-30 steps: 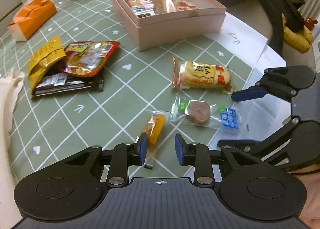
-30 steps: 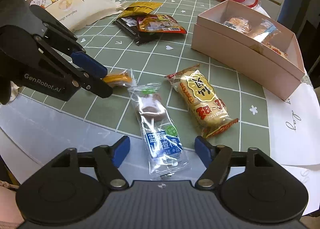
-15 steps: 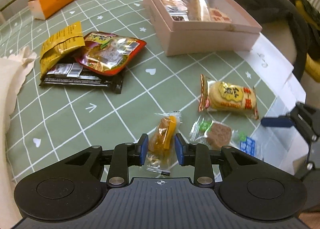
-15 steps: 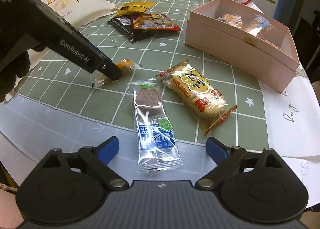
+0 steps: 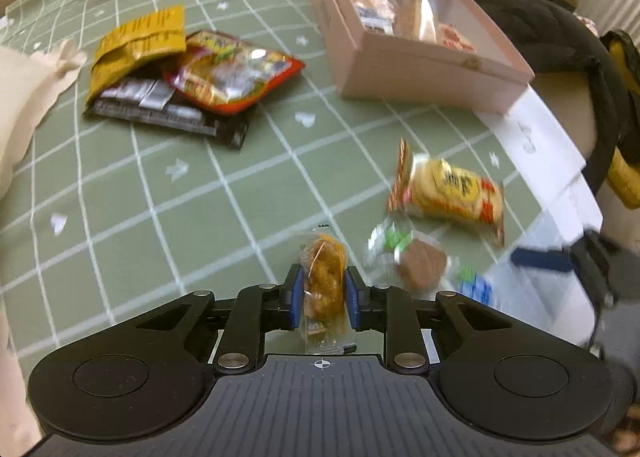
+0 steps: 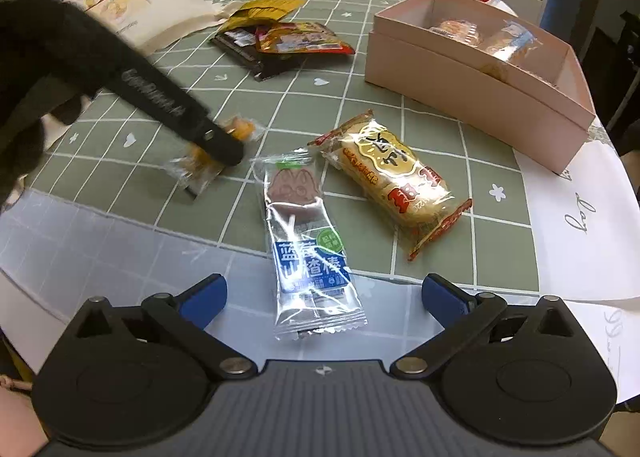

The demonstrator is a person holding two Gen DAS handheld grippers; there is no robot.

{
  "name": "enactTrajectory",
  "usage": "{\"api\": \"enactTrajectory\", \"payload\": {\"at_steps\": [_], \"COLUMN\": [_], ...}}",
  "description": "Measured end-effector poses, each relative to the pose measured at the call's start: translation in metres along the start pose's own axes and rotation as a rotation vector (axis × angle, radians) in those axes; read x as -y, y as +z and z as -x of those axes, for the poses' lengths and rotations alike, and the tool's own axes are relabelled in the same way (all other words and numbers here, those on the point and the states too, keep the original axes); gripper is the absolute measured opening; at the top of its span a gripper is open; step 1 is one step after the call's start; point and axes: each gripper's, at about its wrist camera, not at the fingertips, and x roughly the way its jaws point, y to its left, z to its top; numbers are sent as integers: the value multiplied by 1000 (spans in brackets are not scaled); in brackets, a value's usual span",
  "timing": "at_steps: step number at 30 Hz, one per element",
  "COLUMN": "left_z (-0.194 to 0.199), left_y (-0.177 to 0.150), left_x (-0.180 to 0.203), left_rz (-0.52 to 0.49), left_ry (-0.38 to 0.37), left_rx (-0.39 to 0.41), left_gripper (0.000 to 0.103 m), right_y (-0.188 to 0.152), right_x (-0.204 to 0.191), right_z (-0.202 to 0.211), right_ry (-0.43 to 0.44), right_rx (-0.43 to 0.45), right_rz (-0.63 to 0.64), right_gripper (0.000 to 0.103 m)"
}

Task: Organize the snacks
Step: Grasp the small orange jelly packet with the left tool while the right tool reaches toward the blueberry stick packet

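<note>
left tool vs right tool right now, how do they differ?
The left tool has just been closing and its pads now press the small orange snack; the right tool has just been opening and stands wide and empty. Left sits over green tablecloth; right straddles the lollipop packet untouched. Both point down at the table.

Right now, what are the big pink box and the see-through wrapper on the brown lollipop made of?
The big pink box looks like matte cardboard: flat stiff walls, sharp folded corners, no shine. The see-through wrapper on the brown lollipop looks like thin glossy plastic film: crinkles, bright glints, crimped ends.
</note>
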Motion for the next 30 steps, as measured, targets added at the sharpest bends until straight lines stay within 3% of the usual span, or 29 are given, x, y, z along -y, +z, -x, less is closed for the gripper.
{"api": "enactTrajectory", "payload": {"at_steps": [2,8,12,13,18,24,26,30], "left_z": [6,17,19,19,19,19,19,19], "left_y": [-11,-31,-35,-35,-39,-38,-37,-36], "left_x": [0,-12,-20,-20,-20,-22,-21,-21], "left_rz": [-3,103,191,190,195,225,221,217], "left_ry": [12,-1,-34,-36,-39,-43,-39,-37], "left_rx": [-7,-7,-1,3,23,22,20,22], "left_gripper": [26,26,26,26,26,26,26,26], "right_y": [2,5,16,20,38,54,57,59], "right_x": [1,-10,-17,-15,-4,-15,-16,-16], "right_z": [1,8,10,11,1,-18,-21,-20], "right_ry": [20,110,173,176,118,102,85,73], "right_rx": [-20,-18,-8,2,18,20,17,7], "right_rz": [11,45,43,24,-46,7,4,25], "right_gripper": [103,87,64,64,64,62,59,42]}}
